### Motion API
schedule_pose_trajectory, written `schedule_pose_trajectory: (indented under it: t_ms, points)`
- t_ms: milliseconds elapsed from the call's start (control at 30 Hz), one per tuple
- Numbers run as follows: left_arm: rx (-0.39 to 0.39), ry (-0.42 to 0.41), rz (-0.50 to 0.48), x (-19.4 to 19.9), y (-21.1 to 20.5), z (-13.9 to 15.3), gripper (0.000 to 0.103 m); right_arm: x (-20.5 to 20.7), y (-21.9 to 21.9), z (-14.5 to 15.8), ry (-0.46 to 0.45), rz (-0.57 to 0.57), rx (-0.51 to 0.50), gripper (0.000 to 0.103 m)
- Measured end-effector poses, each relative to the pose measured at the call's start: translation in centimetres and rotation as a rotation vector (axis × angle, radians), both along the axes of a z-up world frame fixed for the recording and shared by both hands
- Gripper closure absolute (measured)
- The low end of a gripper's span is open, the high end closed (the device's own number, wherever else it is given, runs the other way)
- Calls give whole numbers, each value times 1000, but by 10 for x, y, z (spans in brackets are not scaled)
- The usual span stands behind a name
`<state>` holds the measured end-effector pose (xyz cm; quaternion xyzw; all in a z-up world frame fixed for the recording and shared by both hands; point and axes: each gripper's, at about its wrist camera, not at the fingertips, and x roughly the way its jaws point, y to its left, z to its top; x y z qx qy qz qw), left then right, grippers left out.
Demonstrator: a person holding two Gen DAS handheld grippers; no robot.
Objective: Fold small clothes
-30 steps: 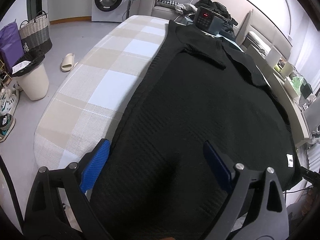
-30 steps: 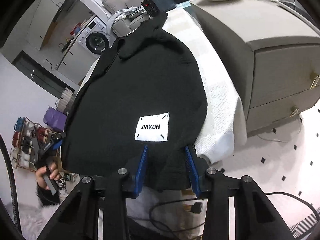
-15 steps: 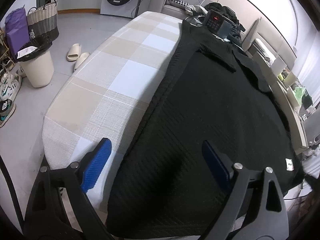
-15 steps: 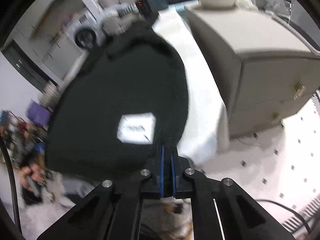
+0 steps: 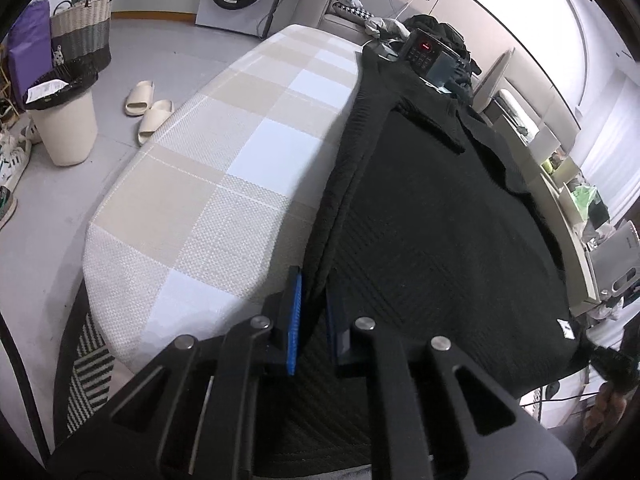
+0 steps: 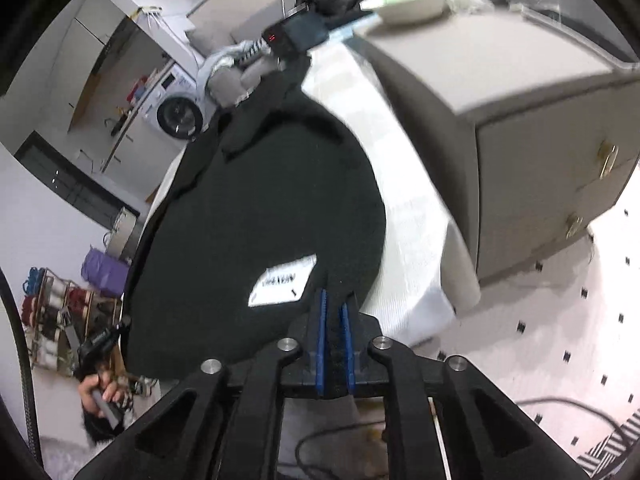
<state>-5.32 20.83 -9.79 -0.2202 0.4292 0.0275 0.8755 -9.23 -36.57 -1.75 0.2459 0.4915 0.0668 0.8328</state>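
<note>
A black knit garment lies spread along the right half of a checked table. My left gripper is shut on the garment's near left hem corner, pinching a raised fold of fabric. In the right wrist view the same black garment shows a white label near its hem. My right gripper is shut on the hem just right of that label, at the table's near edge.
A black device with a red display sits at the table's far end. A grey drawer cabinet stands close on the right. A bin, slippers and a basket are on the floor to the left.
Both grippers have closed on the garment's hem: the right one first, the left one in the last half second. The left gripper moved to the hem's left corner.
</note>
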Motion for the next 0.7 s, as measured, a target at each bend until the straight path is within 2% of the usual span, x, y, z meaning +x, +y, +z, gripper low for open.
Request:
schedule_pose_trajectory:
  t_ms: [100, 133, 300, 367, 400, 433, 467, 533, 600, 700]
  points:
    - [-26, 4, 4, 0, 2, -1, 94, -1, -3, -13, 43, -2, -4, 87]
    - [-27, 8, 2, 0, 2, 0, 93, 0, -3, -19, 73, 8, -1, 81]
    - [-27, 9, -2, 0, -2, 1, 90, -4, -4, -28, 62, 35, 11, 77]
    - [-22, 10, -3, 1, -3, 1, 90, -8, -1, -32, 70, 49, -3, 77]
    - [-23, 11, 0, 1, -3, 1, 90, -11, 2, -31, 60, 54, -24, 82]
    - [-21, 10, 2, 1, -4, 1, 90, -12, 4, -29, 44, 59, -46, 93]
    - [-16, 10, 2, 0, -5, 1, 90, -14, 3, -26, 11, 54, -33, 97]
    - [-4, 10, 6, 0, -7, 1, 90, -18, -3, -14, -83, 4, 0, 98]
    - [-32, 11, -7, -1, -8, 0, 90, -21, -9, -4, -150, -43, 13, 98]
    - [-64, 13, -28, -3, -6, -1, 90, -24, -19, 2, -179, -111, 12, 98]
